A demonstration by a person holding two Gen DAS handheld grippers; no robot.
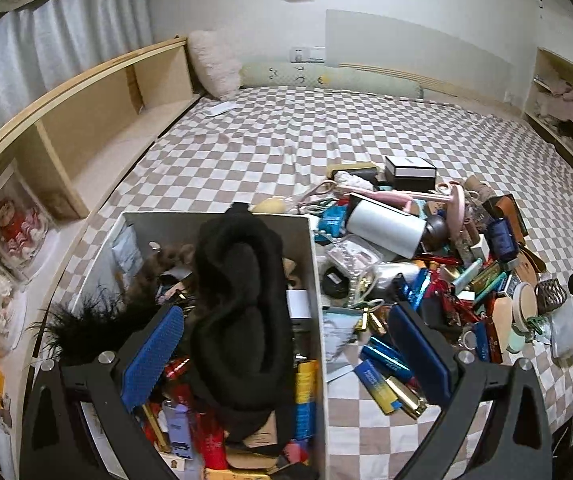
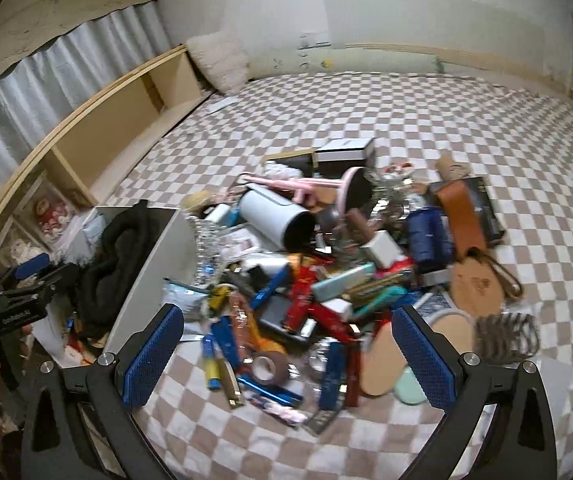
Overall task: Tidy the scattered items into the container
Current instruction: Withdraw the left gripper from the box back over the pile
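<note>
A white box (image 1: 313, 264) stands on the checkered bed, packed with small items and a black fuzzy cloth (image 1: 238, 308) draped on top. My left gripper (image 1: 286, 360) hangs open above the box's right wall, nothing between its blue pads. To the right of the box lies a heap of scattered items (image 1: 418, 280), with a white cylinder (image 1: 384, 230) on top. In the right wrist view my right gripper (image 2: 286, 354) is open over the near edge of the heap (image 2: 318, 280), above a roll of brown tape (image 2: 268, 368). The box (image 2: 154, 264) is at its left.
A wooden shelf unit (image 1: 86, 128) runs along the bed's left side with dolls in it. Pillows (image 1: 214, 62) lie at the far wall. The checkered sheet (image 1: 266, 140) stretches beyond the heap. The left gripper's body (image 2: 18, 300) shows at the left in the right wrist view.
</note>
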